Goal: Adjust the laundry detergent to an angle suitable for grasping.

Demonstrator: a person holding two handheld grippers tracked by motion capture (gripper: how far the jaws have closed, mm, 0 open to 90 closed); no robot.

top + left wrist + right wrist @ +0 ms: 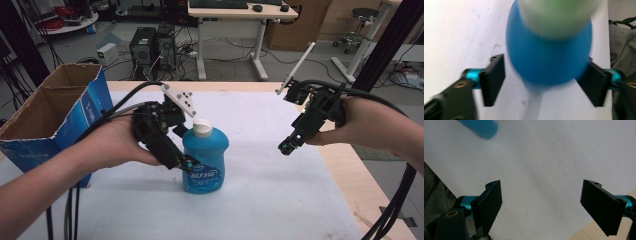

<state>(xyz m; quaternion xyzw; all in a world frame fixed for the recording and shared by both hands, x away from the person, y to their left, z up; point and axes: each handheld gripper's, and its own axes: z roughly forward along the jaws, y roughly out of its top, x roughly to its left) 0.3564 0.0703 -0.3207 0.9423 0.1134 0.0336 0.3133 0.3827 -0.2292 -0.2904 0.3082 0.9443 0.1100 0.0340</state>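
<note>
Left tool (187, 162) spread wide, jaws flanking the upright blue bottle (205, 160); contact unclear. Right tool (286, 146) wide, empty, at 3 o'clock above the white worktop (280, 200).

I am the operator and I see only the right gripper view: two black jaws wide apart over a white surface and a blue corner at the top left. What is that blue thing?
Observer: It is a blue bottle with a white cap, standing upright on the white table.
Operator: Is the other gripper near it?
Observer: Yes. The left gripper has one jaw on each side of the bottle; a gap shows at the left jaw, so it is not shut on it.
Operator: Is there a place to put the bottle?
Observer: An open cardboard box with blue sides stands at the table's left edge. Whether anything is inside, I cannot tell.
</note>
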